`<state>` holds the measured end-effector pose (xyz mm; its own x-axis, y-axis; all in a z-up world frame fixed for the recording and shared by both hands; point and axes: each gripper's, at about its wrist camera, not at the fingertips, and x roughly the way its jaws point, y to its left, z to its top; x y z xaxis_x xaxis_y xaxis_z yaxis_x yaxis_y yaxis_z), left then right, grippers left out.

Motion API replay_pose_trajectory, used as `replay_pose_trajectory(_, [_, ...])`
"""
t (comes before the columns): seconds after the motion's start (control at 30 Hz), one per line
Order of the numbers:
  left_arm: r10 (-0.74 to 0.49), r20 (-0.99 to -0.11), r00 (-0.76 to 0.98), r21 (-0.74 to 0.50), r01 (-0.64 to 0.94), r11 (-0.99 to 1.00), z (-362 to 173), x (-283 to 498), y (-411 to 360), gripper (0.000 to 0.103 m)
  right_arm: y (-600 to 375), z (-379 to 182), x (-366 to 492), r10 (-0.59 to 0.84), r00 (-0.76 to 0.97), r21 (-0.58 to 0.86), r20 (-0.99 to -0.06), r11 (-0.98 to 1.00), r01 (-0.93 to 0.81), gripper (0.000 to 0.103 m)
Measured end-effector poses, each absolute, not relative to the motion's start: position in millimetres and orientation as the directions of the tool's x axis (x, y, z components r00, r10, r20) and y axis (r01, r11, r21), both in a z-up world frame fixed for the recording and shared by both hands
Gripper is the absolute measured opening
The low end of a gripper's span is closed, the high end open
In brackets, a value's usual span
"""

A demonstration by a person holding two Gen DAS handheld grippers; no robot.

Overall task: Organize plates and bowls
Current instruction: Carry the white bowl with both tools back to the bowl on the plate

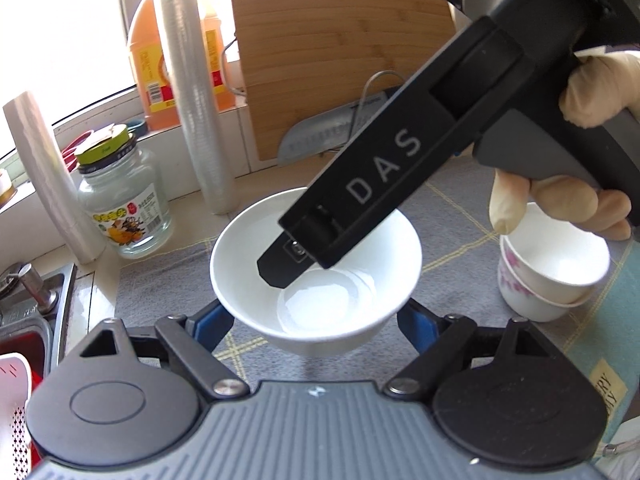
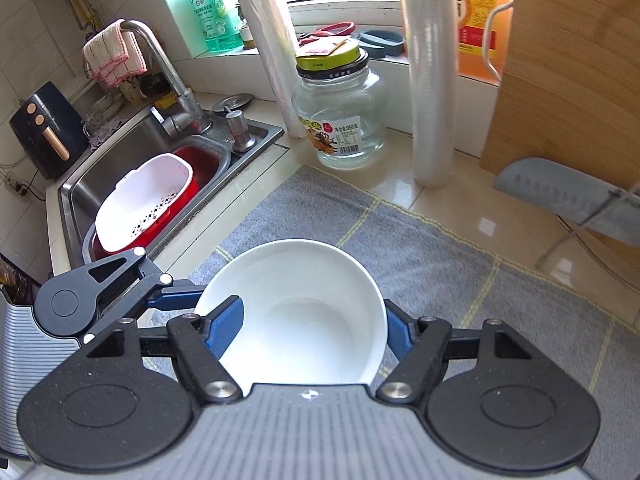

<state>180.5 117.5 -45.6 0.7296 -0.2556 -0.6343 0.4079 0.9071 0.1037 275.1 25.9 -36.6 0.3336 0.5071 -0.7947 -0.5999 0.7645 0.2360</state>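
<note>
A plain white bowl [image 1: 320,300] [image 2: 296,312] hangs a little above the grey mat [image 2: 420,248], held from two sides. My left gripper [image 1: 316,328] is shut on it, its blue fingers [image 1: 216,326] pressing the lower outer wall on both sides. My right gripper [image 2: 312,320] is also shut on the bowl. Its left finger overlaps the left rim and its right finger lies against the right outer wall. In the left wrist view it reaches in from the upper right, its fingertip [image 1: 280,268] over the bowl. Two small flowered bowls [image 1: 548,276] stand stacked on the right.
A glass jar [image 2: 340,120], two rolls of film [image 2: 432,80], an orange bottle [image 1: 148,68], a wooden cutting board [image 1: 340,60] and a cleaver [image 2: 568,200] line the back. A sink [image 2: 120,152] with a white colander [image 2: 148,200] lies to the left of the mat.
</note>
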Motion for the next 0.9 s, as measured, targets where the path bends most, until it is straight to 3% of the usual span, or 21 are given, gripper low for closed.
replay_pose_trajectory(0.9, [-0.383, -0.585, 0.715, 0.149, 0.559, 0.816, -17, 150, 49, 0.088, -60, -3, 220, 0.442, 0.475, 0.178, -0.761, 0.846, -0.503, 0.078])
